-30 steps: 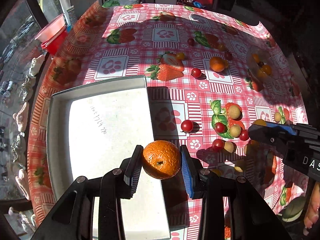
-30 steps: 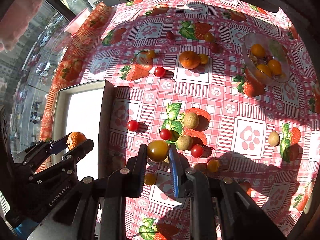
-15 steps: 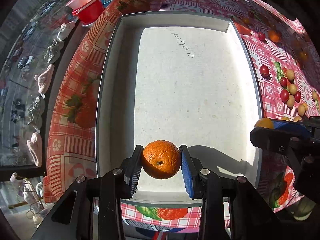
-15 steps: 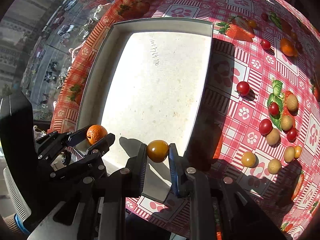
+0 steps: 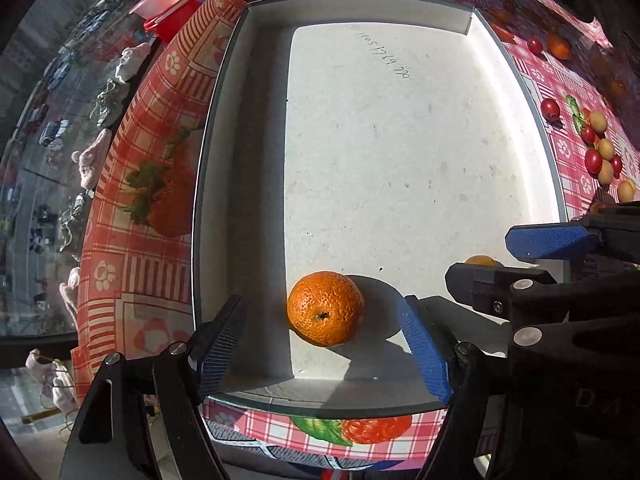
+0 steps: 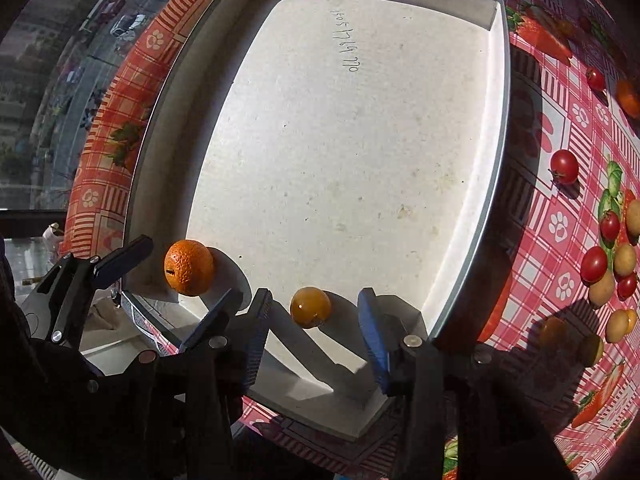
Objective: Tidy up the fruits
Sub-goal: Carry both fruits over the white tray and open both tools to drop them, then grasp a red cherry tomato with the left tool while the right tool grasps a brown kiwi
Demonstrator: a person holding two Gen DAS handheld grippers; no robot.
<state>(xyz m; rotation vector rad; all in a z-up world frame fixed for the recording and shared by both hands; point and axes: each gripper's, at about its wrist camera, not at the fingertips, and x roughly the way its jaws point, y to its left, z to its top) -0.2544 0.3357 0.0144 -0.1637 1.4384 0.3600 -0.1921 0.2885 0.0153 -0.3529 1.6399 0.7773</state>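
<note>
Left wrist view: left gripper [image 5: 322, 344] is standing spread, jaws just opened, clear of the orange [image 5: 325, 308] now resting near the tray's [image 5: 224, 152] near-left corner. Right gripper [image 6: 312, 326] is likewise spread, jaws just opened, yellow fruit [image 6: 310, 306] seemingly sitting free at the near edge. Risks: both round fruits may be rolling across the flat tray floor; withdrawing fingers could be nudging them. Earlier, each fruit was being pinched above the tray; tomatoes [image 6: 564, 166] are waiting on the tablecloth [image 6: 560, 220].
</note>
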